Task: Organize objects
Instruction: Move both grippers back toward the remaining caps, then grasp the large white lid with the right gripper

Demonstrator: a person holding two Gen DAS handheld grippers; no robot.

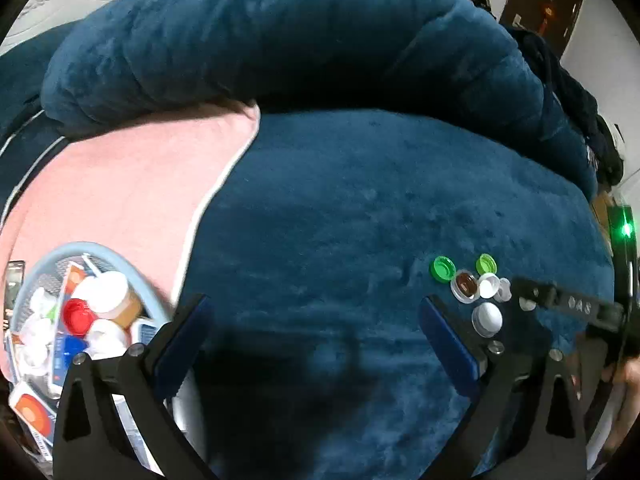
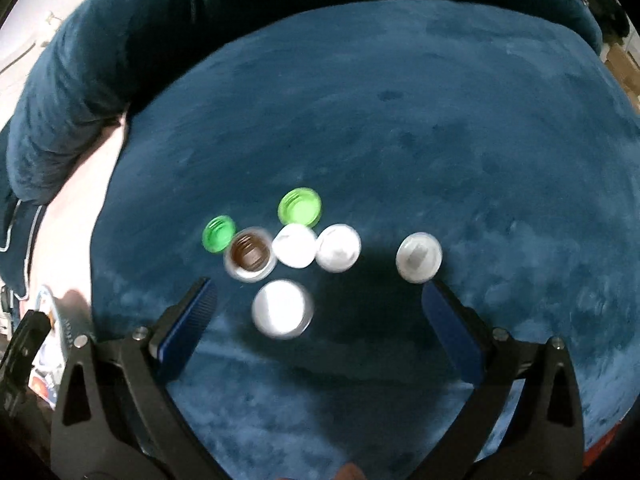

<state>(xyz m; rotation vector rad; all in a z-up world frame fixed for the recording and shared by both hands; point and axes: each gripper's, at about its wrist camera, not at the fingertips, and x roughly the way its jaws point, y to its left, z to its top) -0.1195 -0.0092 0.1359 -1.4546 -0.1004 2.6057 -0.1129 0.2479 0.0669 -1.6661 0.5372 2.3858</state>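
Several bottle caps lie loose on a blue plush surface (image 2: 400, 120): a dark green cap (image 2: 218, 234), a lime cap (image 2: 300, 207), a brown-lined cap (image 2: 250, 254) and white ones (image 2: 338, 248). My right gripper (image 2: 318, 292) is open just above them, with one white cap (image 2: 282, 308) between its fingers and another (image 2: 419, 258) by the right fingertip. This view is blurred. My left gripper (image 1: 316, 312) is open and empty over bare plush. To its left is a light blue basket (image 1: 100, 250) holding caps, cards and a jar (image 1: 110, 294). The cap cluster (image 1: 465, 285) lies to its right.
A pink towel (image 1: 120, 184) lies under the basket at the left. A thick rolled blue cushion (image 1: 260, 40) runs along the far side. The right gripper's black finger (image 1: 560, 300) reaches in beside the caps, with a hand (image 1: 628, 376) behind it.
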